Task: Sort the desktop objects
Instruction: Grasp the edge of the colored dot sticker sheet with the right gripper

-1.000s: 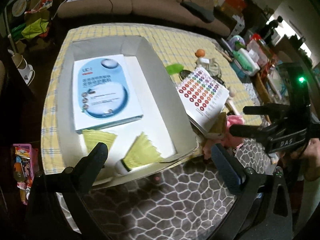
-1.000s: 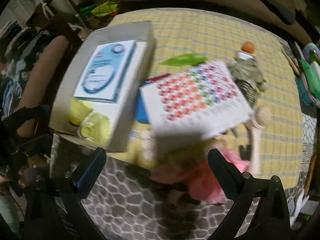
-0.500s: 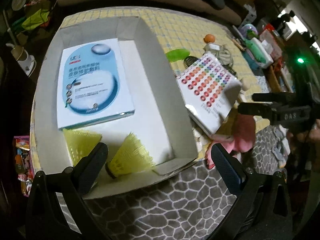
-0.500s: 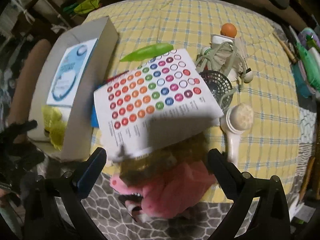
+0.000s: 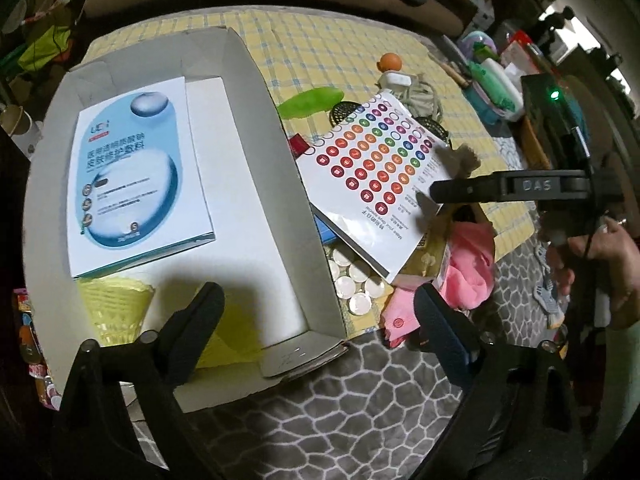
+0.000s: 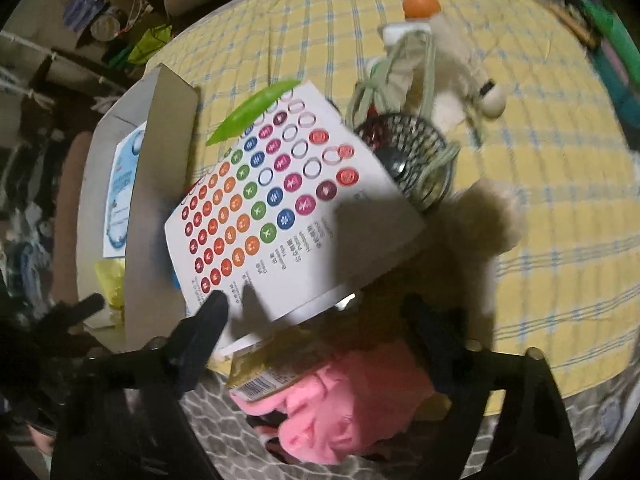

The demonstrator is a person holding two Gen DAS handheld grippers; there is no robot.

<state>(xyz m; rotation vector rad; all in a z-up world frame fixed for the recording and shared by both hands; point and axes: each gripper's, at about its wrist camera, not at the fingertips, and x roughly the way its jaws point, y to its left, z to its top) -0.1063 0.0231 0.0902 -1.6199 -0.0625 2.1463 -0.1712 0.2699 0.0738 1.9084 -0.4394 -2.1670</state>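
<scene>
A grey cardboard box (image 5: 264, 160) holds a blue-and-white packet (image 5: 132, 176) and two yellow shuttlecocks (image 5: 116, 308). My left gripper (image 5: 316, 320) hangs over the box's near right corner. Its jaws are closing with nothing pressed between the pads. Right of the box, a white card with coloured dots (image 6: 280, 208) lies tilted on a pile with a gold packet (image 6: 268, 372) and pink cloth (image 6: 348, 400). My right gripper (image 6: 320, 320) straddles the card's near edge and the packet. Its jaws are closing too, and the pads stand clear of both.
On the yellow checked cloth (image 6: 540, 240) lie a green leaf shape (image 5: 310, 100), an orange ball (image 6: 420, 2), a black mesh cup (image 6: 408, 152), a fluffy brush (image 6: 488, 216) and white discs (image 5: 352, 280). A sofa and clutter ring the table. A hand (image 5: 600, 248) holds the right gripper.
Both grippers have sunk closer to the table. The left moved toward the box's near right corner. The right rolled and came over the card's near edge. Both jaws have narrowed a little.
</scene>
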